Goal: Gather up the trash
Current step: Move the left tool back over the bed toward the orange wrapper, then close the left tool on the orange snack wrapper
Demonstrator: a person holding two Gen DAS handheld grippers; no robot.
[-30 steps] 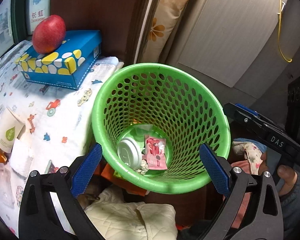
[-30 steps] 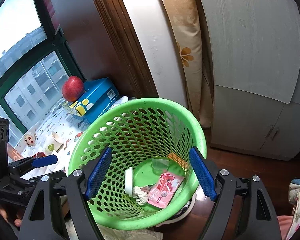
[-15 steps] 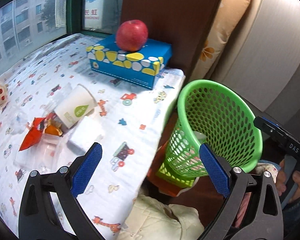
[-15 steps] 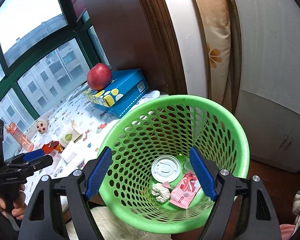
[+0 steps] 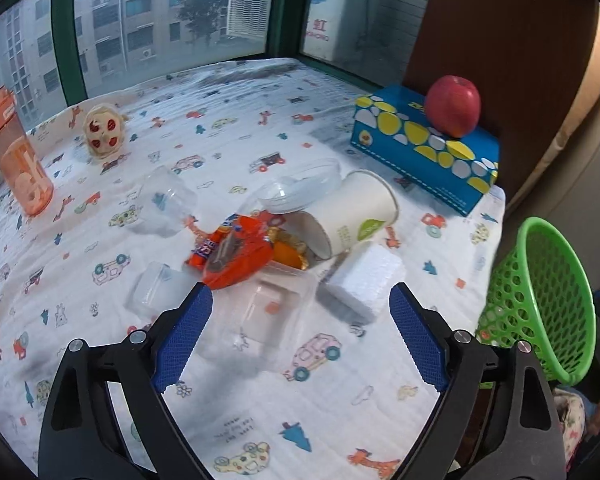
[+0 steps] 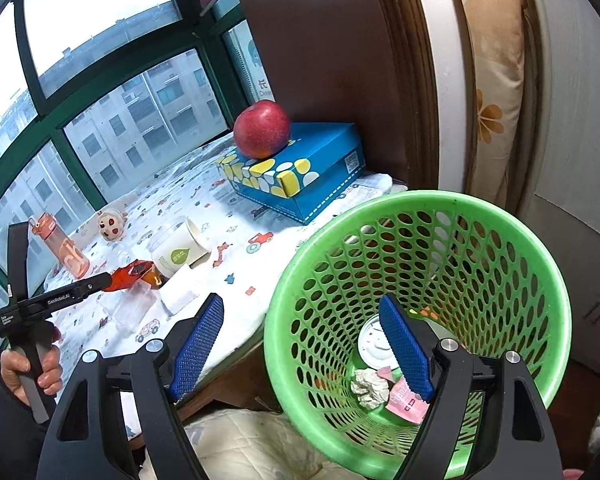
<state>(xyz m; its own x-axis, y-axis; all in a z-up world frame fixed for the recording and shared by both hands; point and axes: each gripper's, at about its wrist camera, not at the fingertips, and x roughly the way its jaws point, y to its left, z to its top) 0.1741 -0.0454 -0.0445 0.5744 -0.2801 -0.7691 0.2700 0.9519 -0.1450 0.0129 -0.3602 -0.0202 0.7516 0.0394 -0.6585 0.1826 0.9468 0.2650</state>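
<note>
Reaching with your left gripper (image 5: 298,336) — jaws wide, just narrowing, empty — the clear square plastic tray (image 5: 266,308) lies directly ahead between them.

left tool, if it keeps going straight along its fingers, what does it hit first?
Most likely the clear plastic tray, which lies between the open left tool's fingers on the patterned cloth. The orange snack wrapper lies just beyond it. Depth is uncertain through the fisheye view.
</note>
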